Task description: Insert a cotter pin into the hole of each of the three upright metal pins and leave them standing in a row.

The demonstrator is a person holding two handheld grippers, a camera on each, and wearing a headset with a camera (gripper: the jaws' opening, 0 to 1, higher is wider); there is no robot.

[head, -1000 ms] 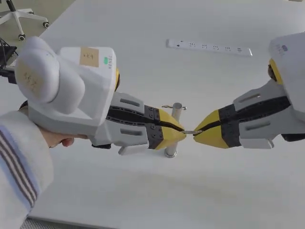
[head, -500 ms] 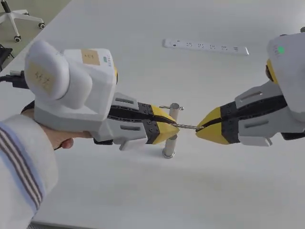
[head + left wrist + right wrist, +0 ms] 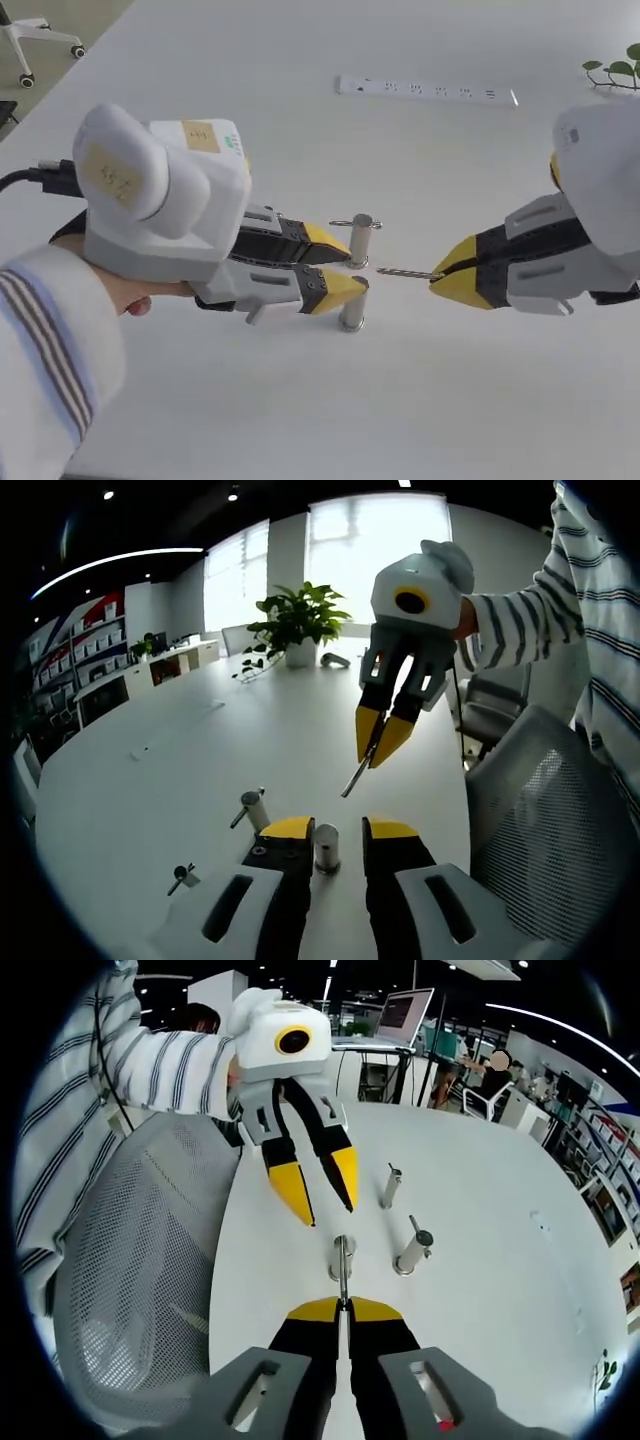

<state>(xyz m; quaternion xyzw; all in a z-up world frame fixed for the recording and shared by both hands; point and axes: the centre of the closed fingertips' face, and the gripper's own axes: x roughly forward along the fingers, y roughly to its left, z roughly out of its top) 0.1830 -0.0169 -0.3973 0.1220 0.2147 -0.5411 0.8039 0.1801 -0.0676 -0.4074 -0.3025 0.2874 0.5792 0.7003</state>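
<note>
Fig.: L gripper (image 3: 352,264), fingers spread, one on either side of an upright metal pin (image 3: 326,847) standing on the worktop (image 3: 300,400); pin sits between the tips, not clamped. R gripper (image 3: 438,274), fingers pressed together, pinching a cotter pin (image 3: 405,272) by one end. Its free end points at the L fingers, tip just short of the metal pin. Second metal pin (image 3: 255,808), upright just beside the L gripper's left finger, w/ an inserted cotter pin (image 3: 342,223) through its top. Third metal pin (image 3: 182,875) further out, same side.
</note>
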